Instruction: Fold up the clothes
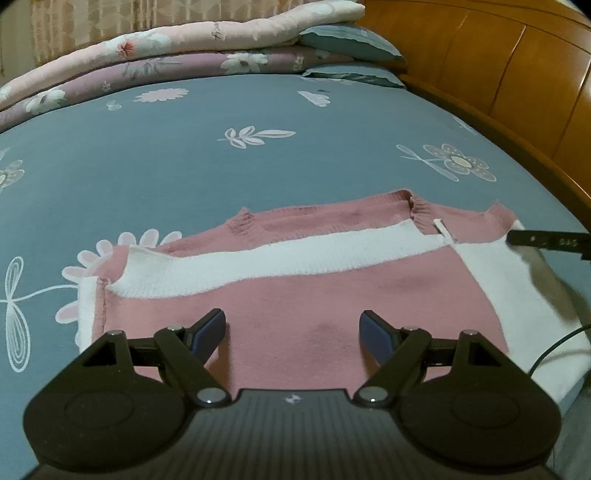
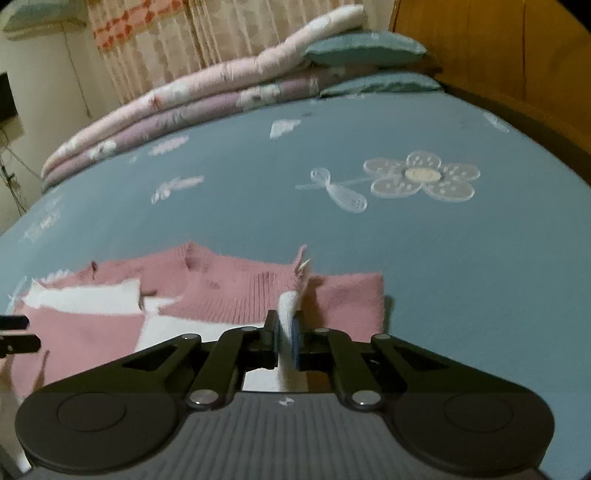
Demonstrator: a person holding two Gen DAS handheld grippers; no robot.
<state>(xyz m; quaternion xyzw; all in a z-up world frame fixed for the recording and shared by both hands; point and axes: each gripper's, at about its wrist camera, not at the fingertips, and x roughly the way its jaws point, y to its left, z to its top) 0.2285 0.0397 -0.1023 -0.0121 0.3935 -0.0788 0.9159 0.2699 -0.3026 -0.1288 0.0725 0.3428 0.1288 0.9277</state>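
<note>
A pink-and-white sweater [image 1: 295,295] is lying on the blue bed [image 1: 258,166]; the left gripper [image 1: 293,328] is hovering over it, jaws released, while the right gripper [image 2: 285,339] is pinching its white edge

Sweater [image 1: 295,332] near edge hidden behind gripper body.

Bed [image 1: 258,110] covered by a blue-grey sheet printed with white flowers and leaves. Along its far edge: folded pink and mauve floral quilts [image 1: 166,55], two teal pillows [image 1: 351,40] stacked at the far right corner against a wooden headboard [image 1: 498,55]. Behind, patterned beige curtains [image 2: 207,33] and a pale wall [image 2: 40,81]; lighting dim, warm.
</note>
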